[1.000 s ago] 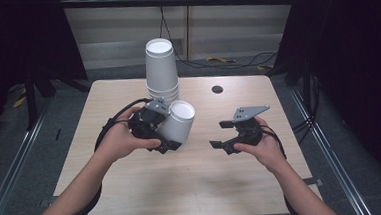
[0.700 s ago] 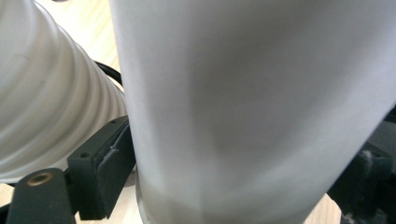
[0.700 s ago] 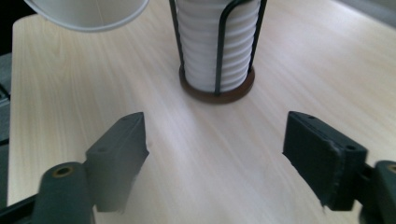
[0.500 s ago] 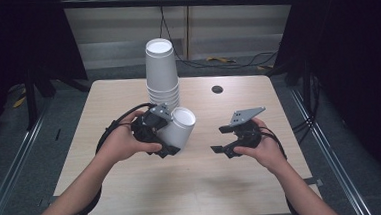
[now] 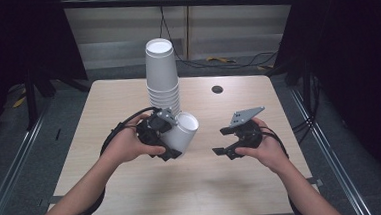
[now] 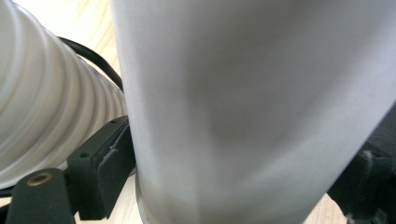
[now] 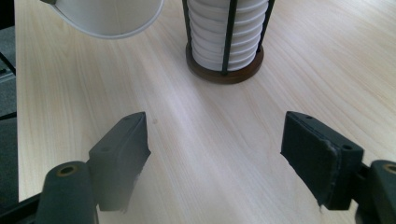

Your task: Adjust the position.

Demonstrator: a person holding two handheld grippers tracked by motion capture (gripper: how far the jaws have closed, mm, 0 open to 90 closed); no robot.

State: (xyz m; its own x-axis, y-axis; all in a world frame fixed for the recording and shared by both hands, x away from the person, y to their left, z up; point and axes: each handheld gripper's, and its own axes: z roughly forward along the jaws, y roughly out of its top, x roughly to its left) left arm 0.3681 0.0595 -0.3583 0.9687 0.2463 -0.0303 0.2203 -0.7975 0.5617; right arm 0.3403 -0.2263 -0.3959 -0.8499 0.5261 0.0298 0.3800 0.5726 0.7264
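Note:
A single white paper cup (image 5: 184, 132) lies tilted in my left gripper (image 5: 171, 141), which is shut on its side wall, mouth turned up and to the right. In the left gripper view the cup (image 6: 243, 102) sits between both black pads. Just behind it rises a tall stack of white cups (image 5: 161, 74), seen ribbed at the left (image 6: 42, 102). My right gripper (image 5: 227, 143) hovers open over the table to the right of the cup, nothing between its jaws (image 7: 224, 154). Ahead of it the stack (image 7: 224, 32) stands in a wire holder with a brown base (image 7: 224, 73).
The light wooden table (image 5: 134, 201) has a small black hole (image 5: 217, 89) near its far edge. Cables trail from both grippers. Metal floor rails run along both sides of the table, and dark curtains hang behind.
My left gripper has carried the cup a little down and toward the person, away from the stack. The right gripper has dropped slightly and stays open.

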